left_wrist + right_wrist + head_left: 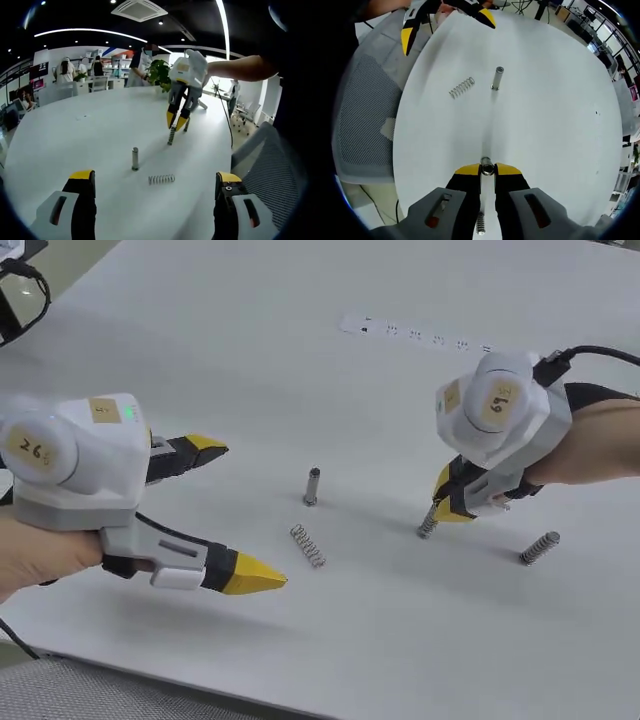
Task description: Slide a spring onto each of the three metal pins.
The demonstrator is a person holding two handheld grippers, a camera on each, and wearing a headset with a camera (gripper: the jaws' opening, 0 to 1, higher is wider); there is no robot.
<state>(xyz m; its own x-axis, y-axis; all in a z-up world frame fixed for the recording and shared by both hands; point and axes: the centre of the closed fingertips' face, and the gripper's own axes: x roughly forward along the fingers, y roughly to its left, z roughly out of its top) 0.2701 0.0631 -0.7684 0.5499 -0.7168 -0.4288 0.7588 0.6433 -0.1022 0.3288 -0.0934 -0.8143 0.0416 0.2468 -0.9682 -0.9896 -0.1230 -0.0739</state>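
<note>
Workbench scene with the upright bare pin (312,486) as reference, standing on the white table (200,330).

Left gripper (235,515): jaws spread wide and released, holding nothing and touching nothing. It hovers to the person's left of the bare pin, with its yellow tips pointing toward it.

Loose spring (308,545): lies flat on the table just beside the bare pin, on the side nearer the person and apart from it. In the left gripper view it sits between that gripper's two open tips, clear of both.

Right gripper (447,502): jaws clenched on the top of a sprung pin (428,523), well to the right of the bare pin. In the right gripper view the pin's round metal head sits pinched between the yellow tips, with the coil visible lower on the shaft.

Second sprung pin (539,548): farther right of the bare pin, beyond the right gripper, tilted or lying; which one cannot be told.

Power strip (415,335): lies on the table well beyond the bare pin.
</note>
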